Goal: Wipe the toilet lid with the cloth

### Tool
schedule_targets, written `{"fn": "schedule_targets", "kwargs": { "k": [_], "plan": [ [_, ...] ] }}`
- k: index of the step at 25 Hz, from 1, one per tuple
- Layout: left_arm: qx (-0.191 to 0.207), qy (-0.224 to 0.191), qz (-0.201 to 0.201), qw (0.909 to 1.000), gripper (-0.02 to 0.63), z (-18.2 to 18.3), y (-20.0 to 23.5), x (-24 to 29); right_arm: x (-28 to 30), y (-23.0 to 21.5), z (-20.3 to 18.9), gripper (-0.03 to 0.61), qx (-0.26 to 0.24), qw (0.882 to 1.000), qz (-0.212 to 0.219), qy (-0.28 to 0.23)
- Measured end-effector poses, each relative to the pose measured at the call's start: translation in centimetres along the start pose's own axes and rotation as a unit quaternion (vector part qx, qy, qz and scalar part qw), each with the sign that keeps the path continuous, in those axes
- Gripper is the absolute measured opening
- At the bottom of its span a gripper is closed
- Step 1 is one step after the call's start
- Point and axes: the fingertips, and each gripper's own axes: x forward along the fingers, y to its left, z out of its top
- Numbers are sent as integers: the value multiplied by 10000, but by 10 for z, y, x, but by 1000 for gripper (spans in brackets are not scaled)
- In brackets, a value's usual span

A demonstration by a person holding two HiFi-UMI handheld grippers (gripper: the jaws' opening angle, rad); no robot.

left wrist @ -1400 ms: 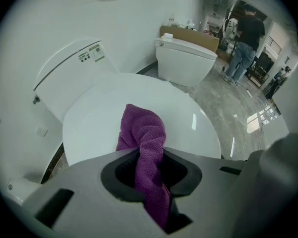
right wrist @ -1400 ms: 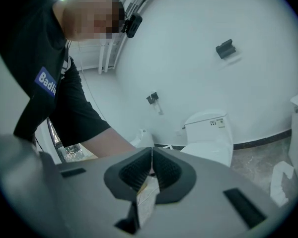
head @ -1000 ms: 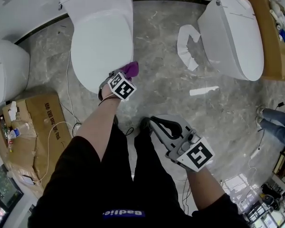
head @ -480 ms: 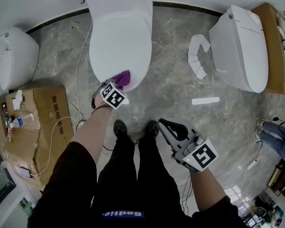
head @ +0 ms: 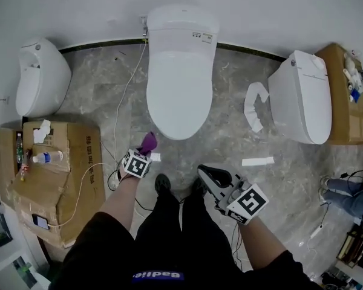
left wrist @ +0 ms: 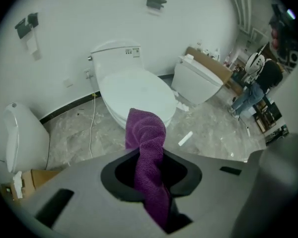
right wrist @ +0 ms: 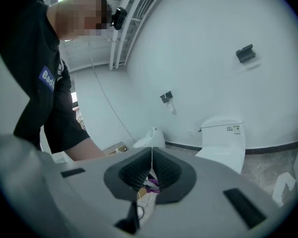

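The left gripper (left wrist: 150,175) is clamped on the purple cloth (left wrist: 148,143), which rises from its jaws in a twisted bunch, held over the floor just short of the front edge of the closed toilet lid (head: 180,89) — not touching it. The right gripper (right wrist: 151,168) has its jaws together on nothing. Bunched so narrowly, the cloth would likely wipe only a thin stripe — and hard pressing could scrape the jaws on the lid.

The right gripper (right wrist: 151,155), its jaws pressed together, points toward a white toilet (right wrist: 222,138) against the wall (right wrist: 213,58).
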Motion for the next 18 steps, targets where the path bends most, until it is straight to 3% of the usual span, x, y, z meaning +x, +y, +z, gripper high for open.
{"fn": "schedule_targets", "kwargs": {
  "k": [4, 9, 18],
  "plan": [
    [-177, -643, -67, 9978, 80, 18, -25, -62, -9, 22, 20, 29, -228, 9996, 73, 127],
    [-215, -1539, -252, 9875, 80, 58, -65, -142, -27, 43, 48, 29, -550, 9981, 120, 239],
    [5, -3165, -509, 9472, 80, 137, -118, -292, -47, 73, 91, 29, -1051, 9942, 180, 111]
  ]
}}
